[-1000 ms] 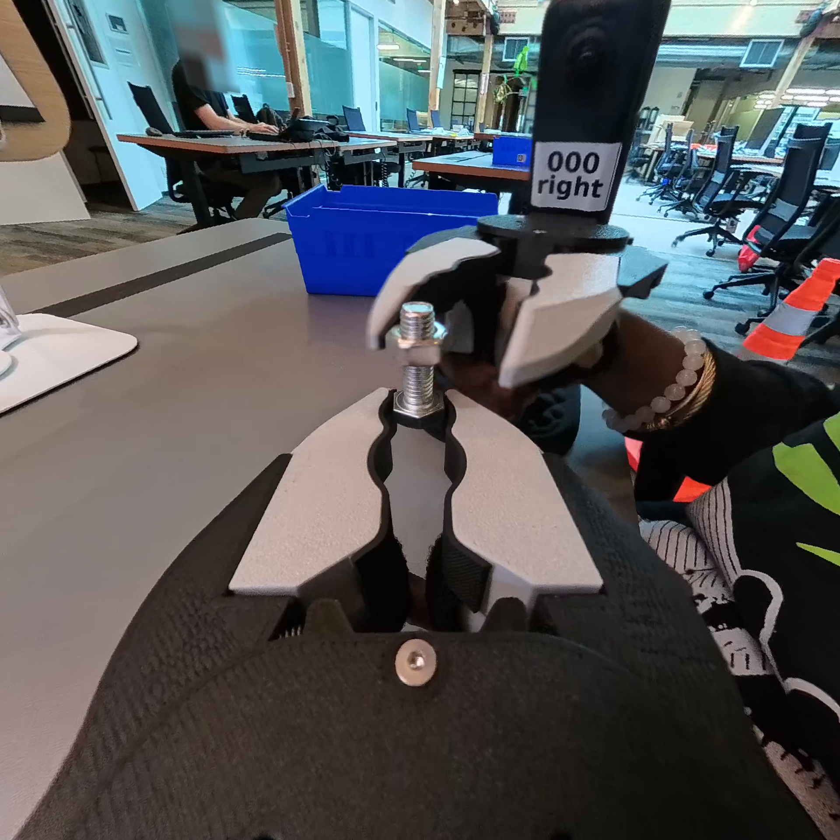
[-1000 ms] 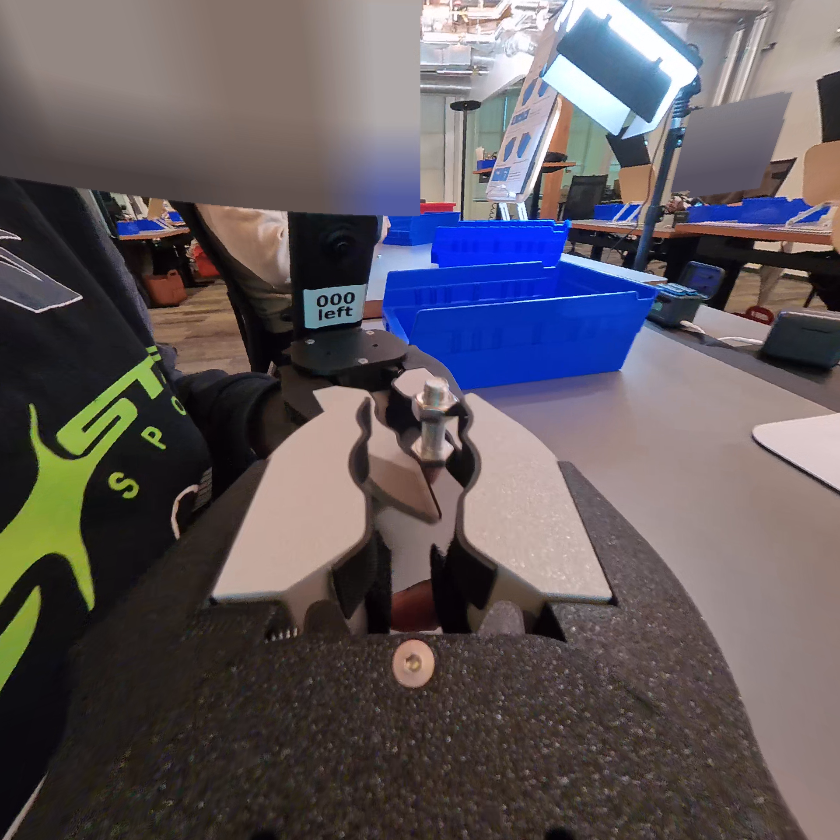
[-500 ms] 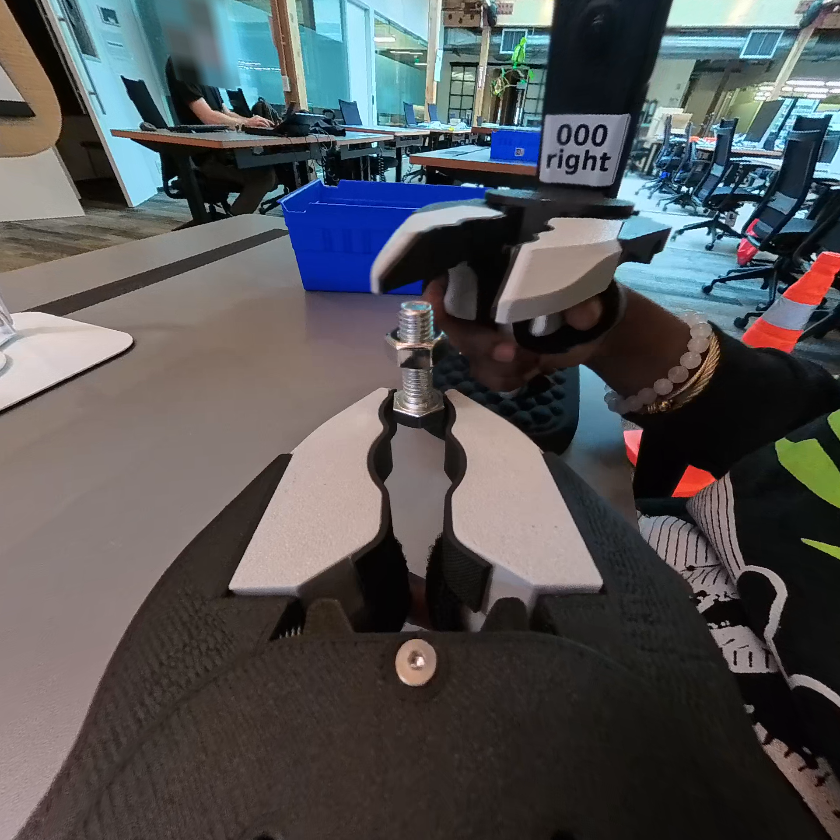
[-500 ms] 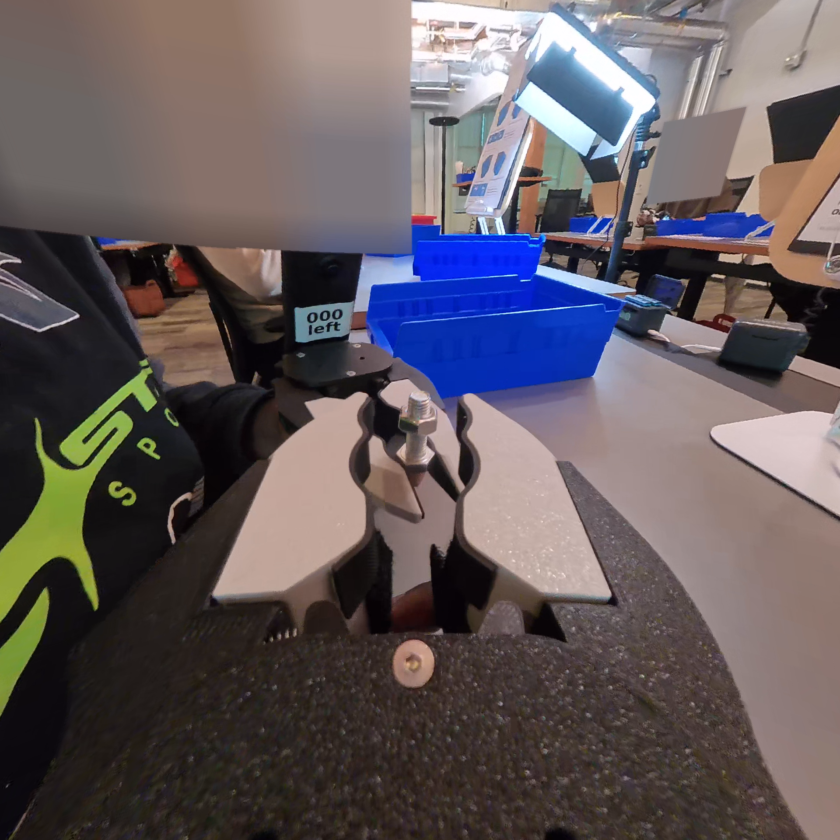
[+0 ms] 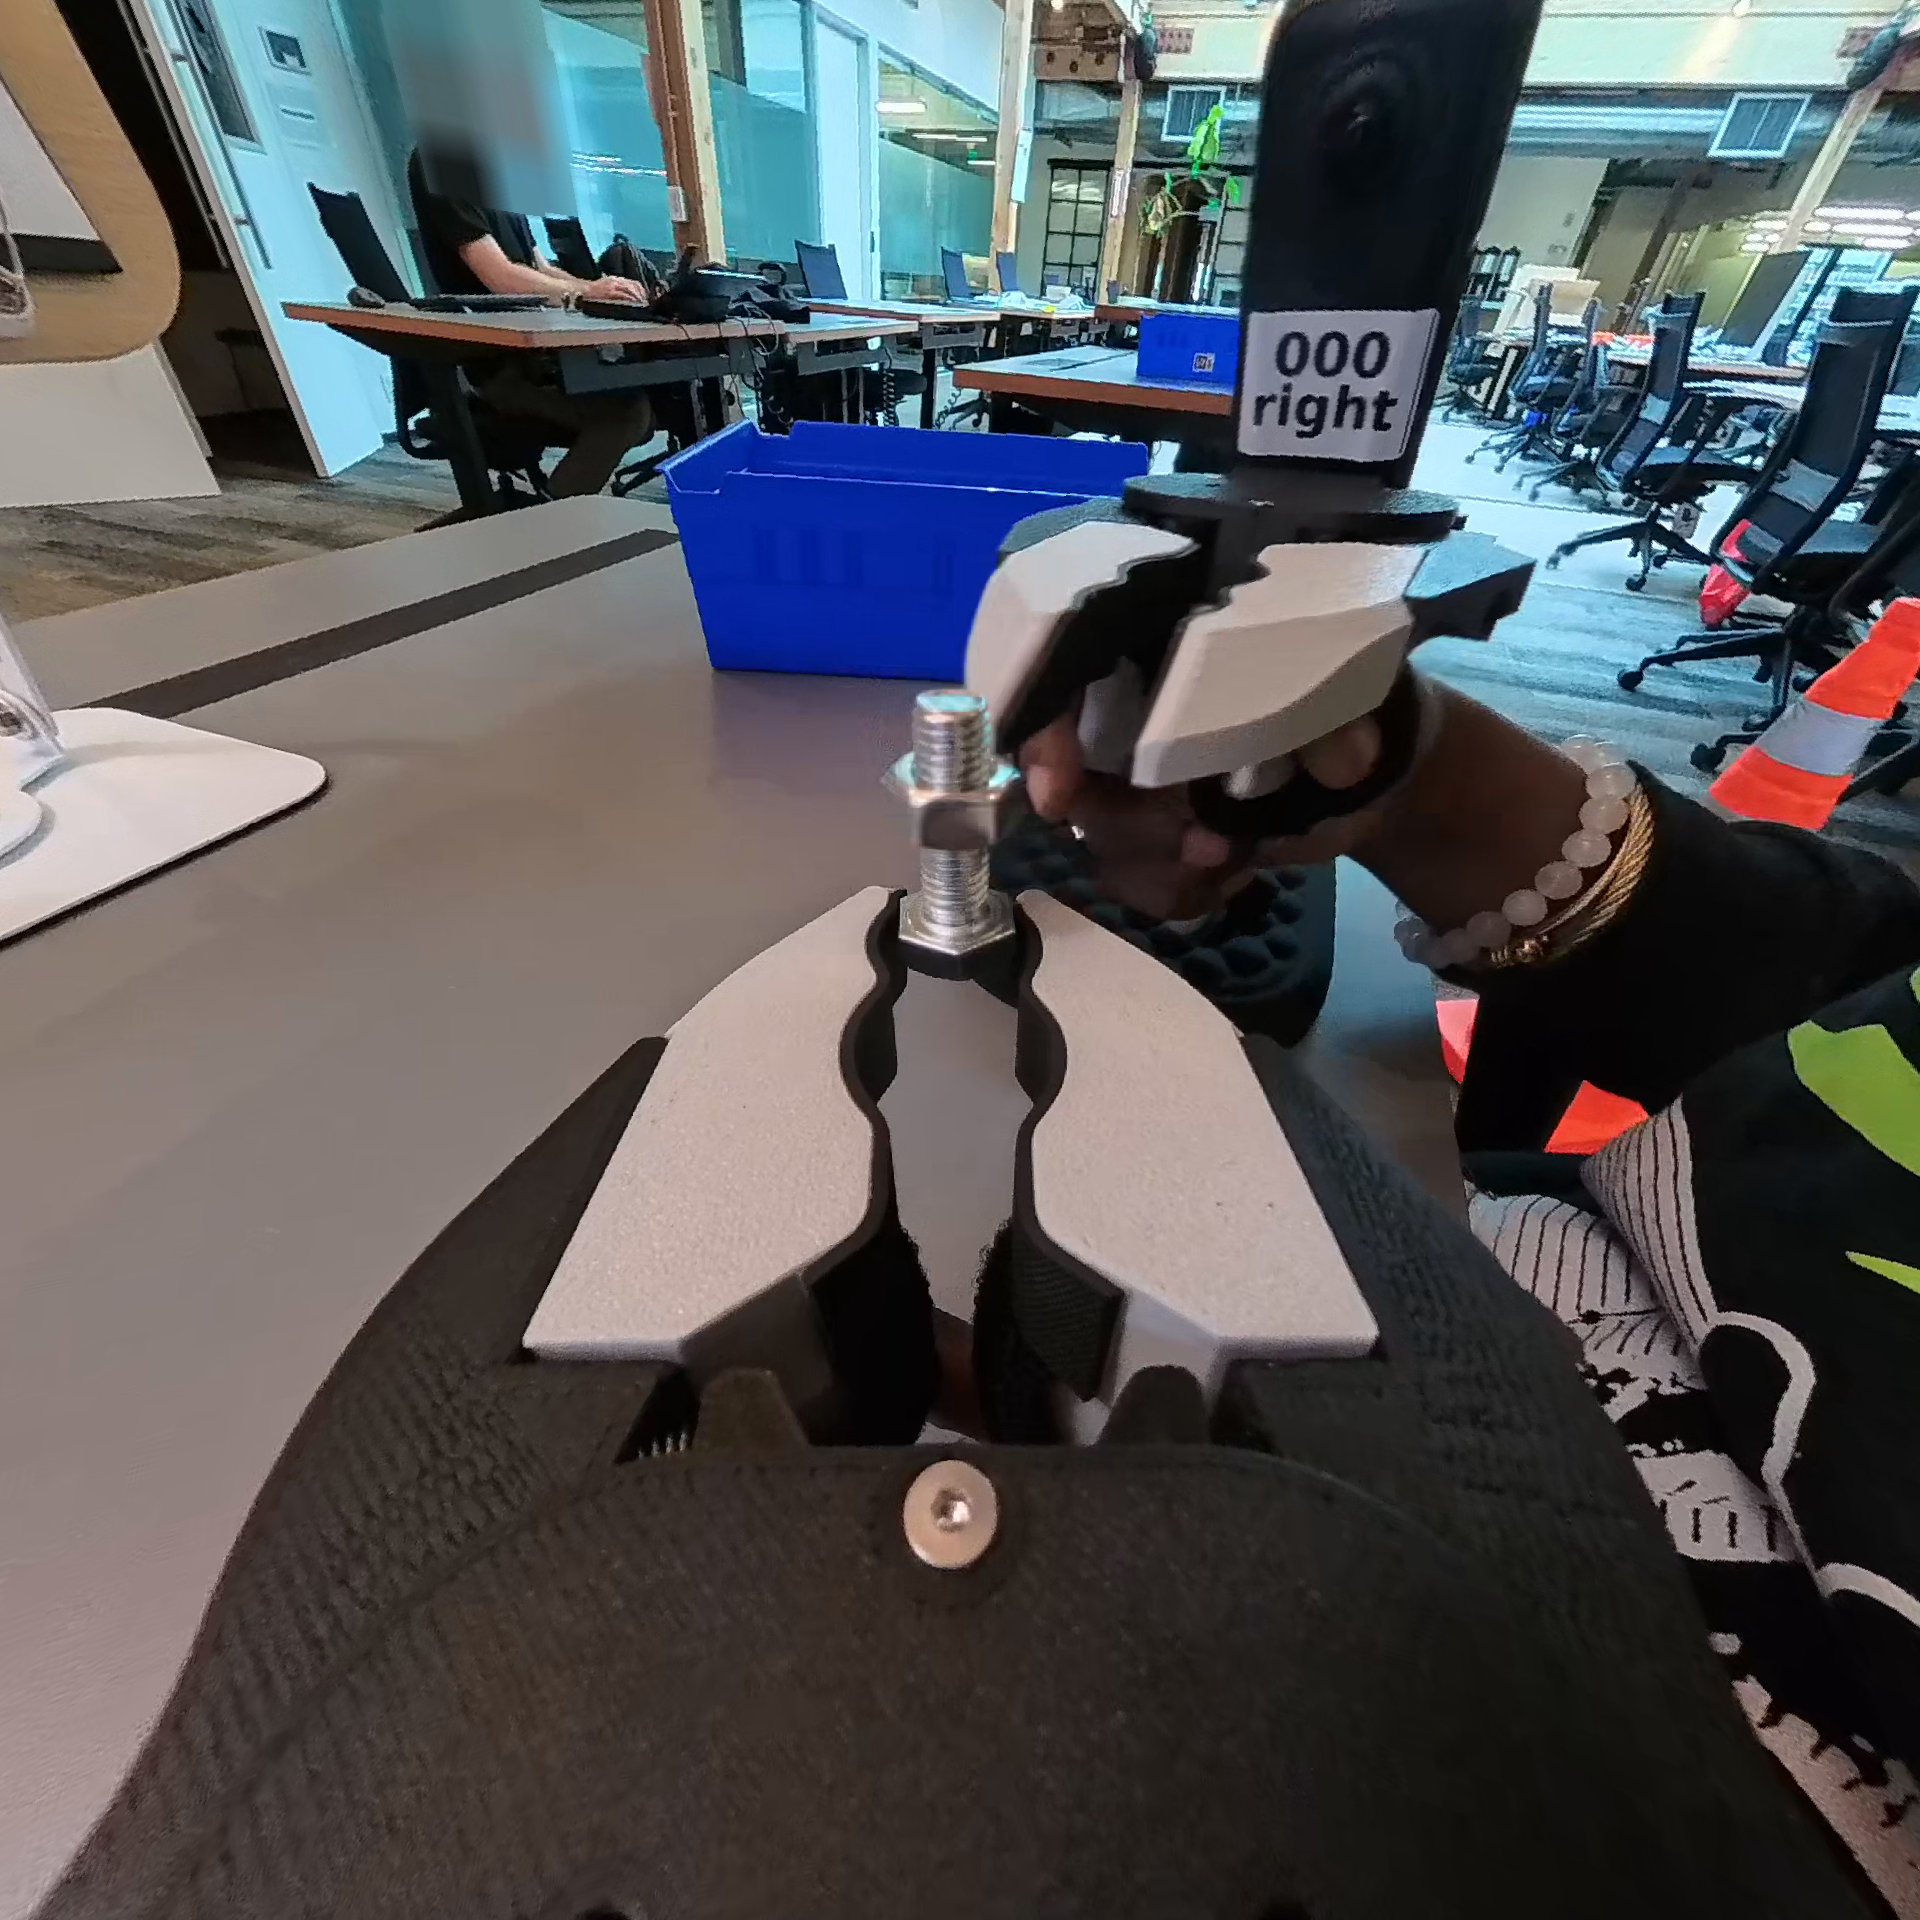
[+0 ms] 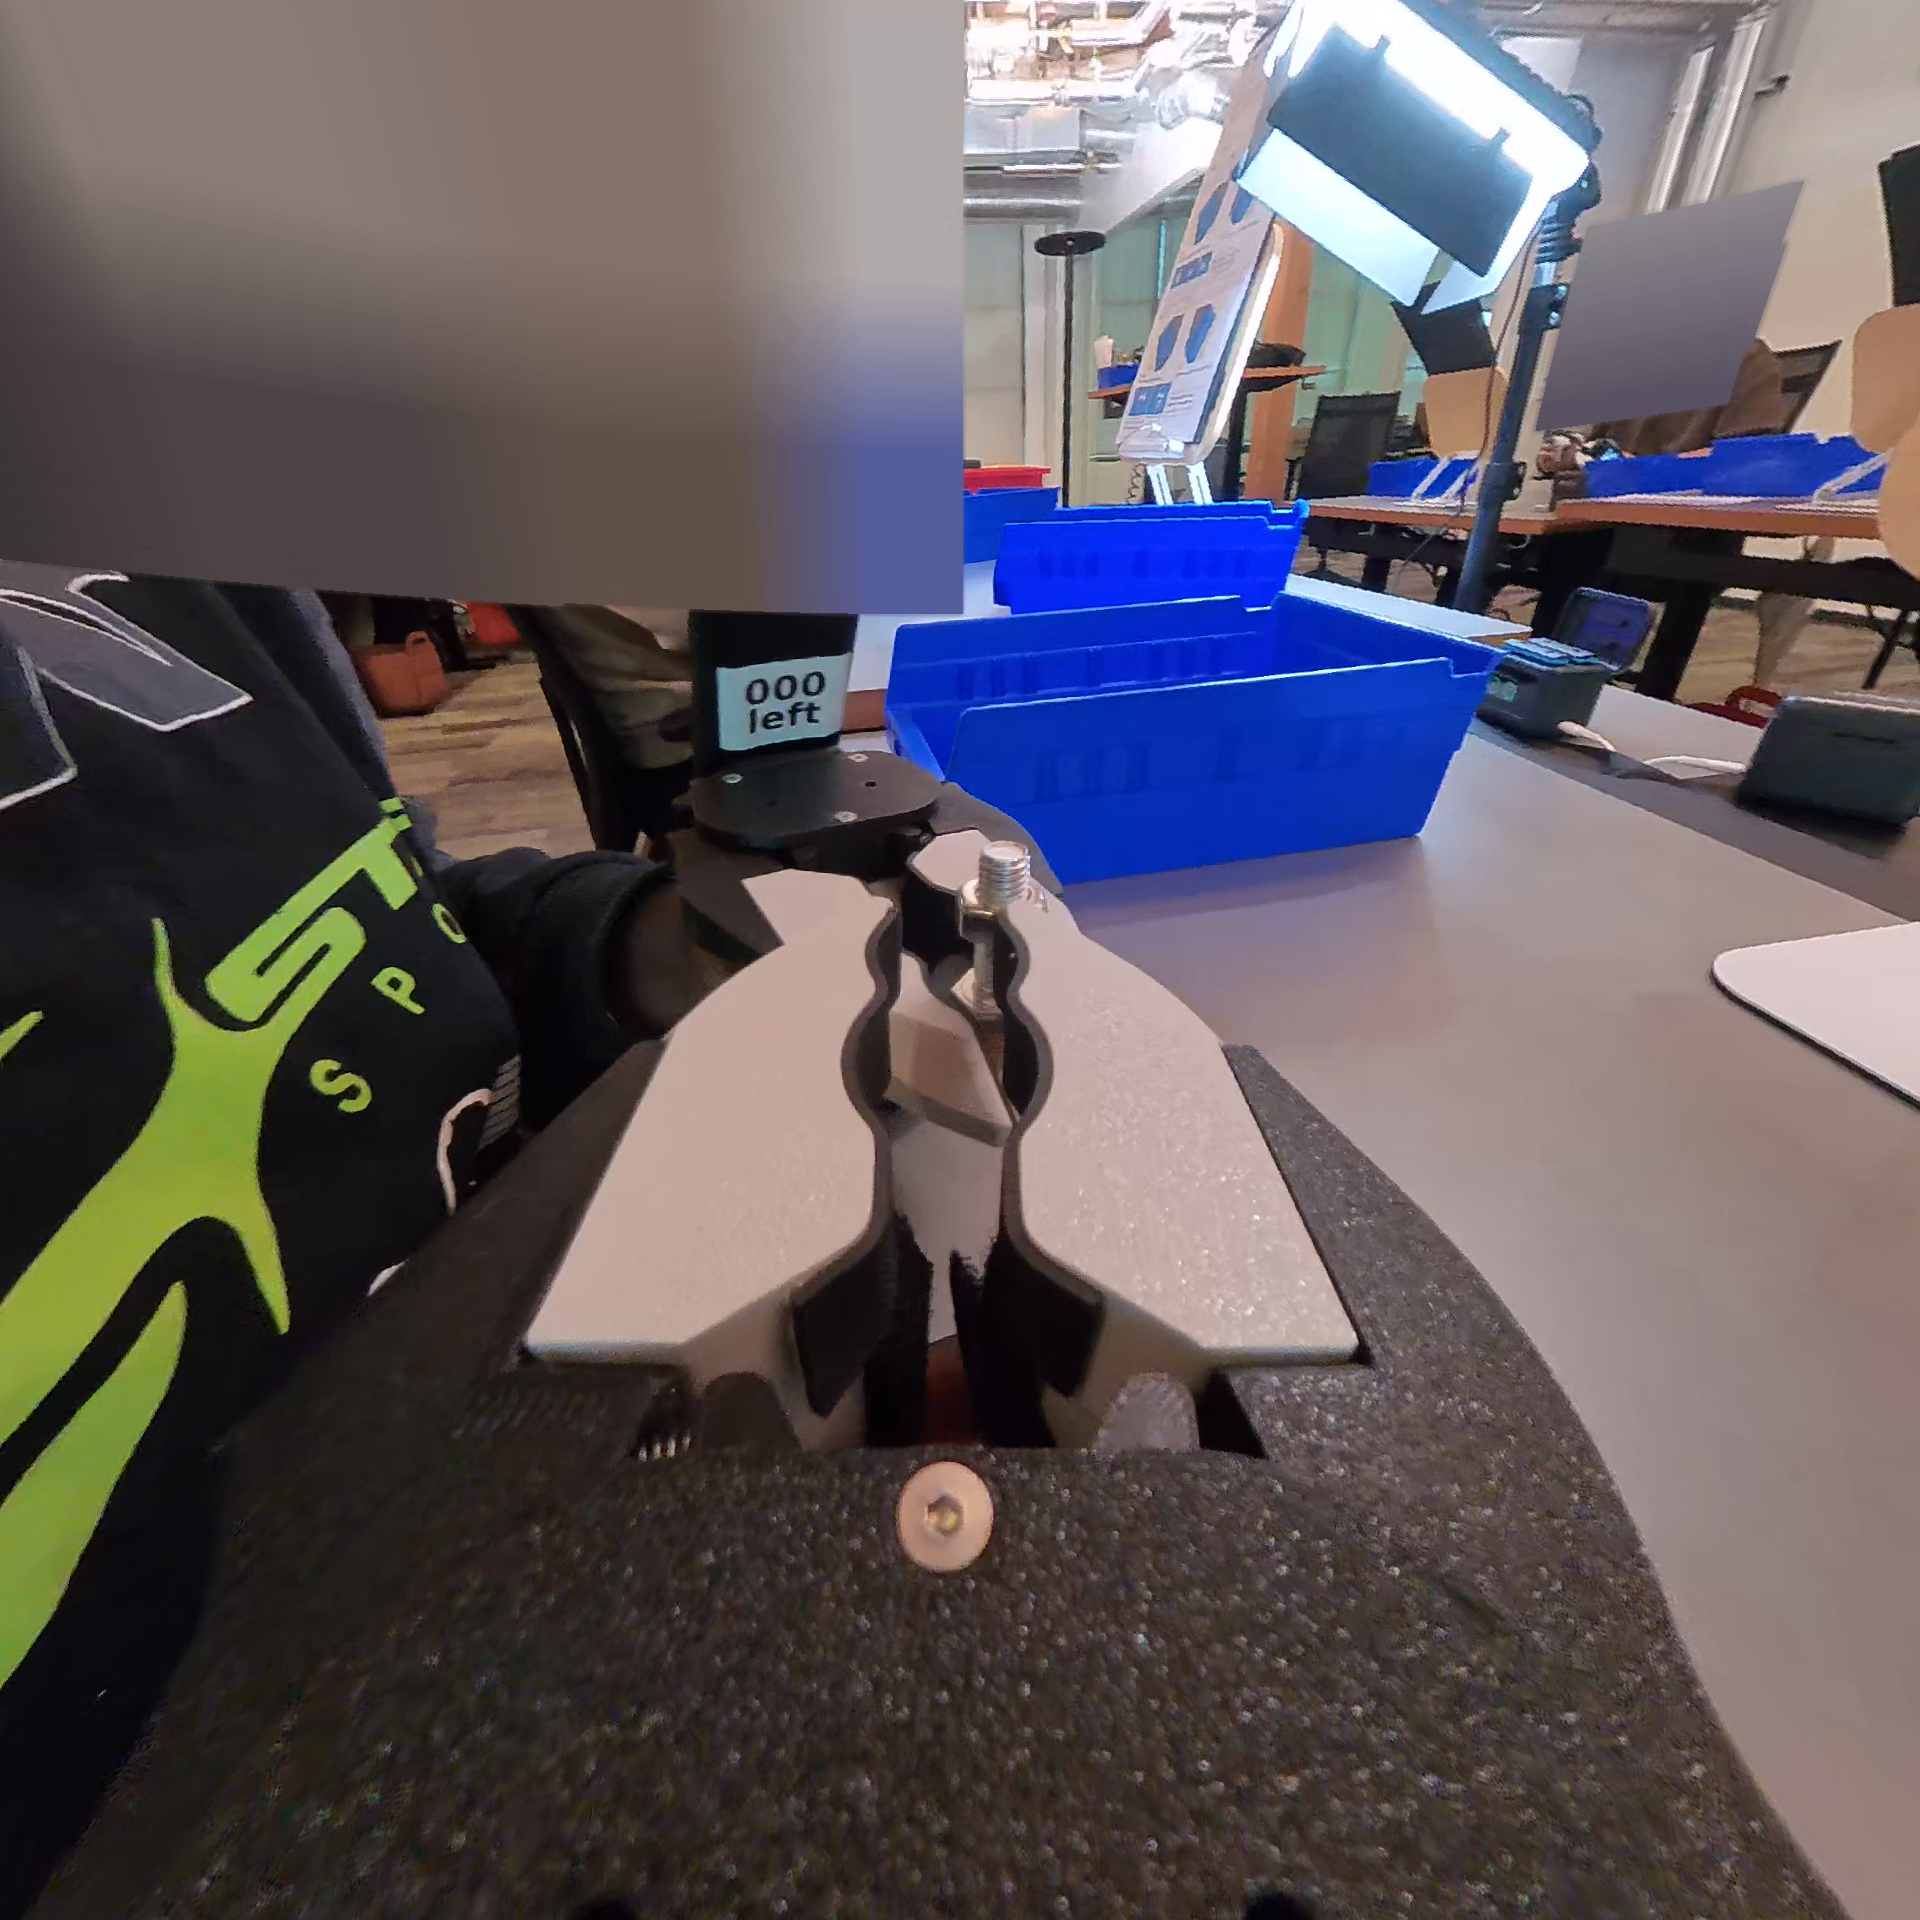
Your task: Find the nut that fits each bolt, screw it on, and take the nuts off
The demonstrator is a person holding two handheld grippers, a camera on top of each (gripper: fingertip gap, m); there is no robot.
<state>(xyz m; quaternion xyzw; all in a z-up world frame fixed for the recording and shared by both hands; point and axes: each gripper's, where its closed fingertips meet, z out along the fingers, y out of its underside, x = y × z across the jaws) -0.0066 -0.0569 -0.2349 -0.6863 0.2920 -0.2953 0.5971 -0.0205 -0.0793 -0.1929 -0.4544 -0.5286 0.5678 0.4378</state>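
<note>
Left wrist view: silver bolt (image 5: 948, 821) upright, hex nut (image 5: 948, 805) mid-thread.

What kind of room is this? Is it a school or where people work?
Probably a big open office or workshop. There are rows of desks and rolling office chairs, a person typing at a desk, and a studio light on a stand.

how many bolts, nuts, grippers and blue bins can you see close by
bolt: 1
nut: 1
grippers: 2, left gripper and right gripper
blue bins: 2, near blue bin and far blue bin
total: 6
</note>
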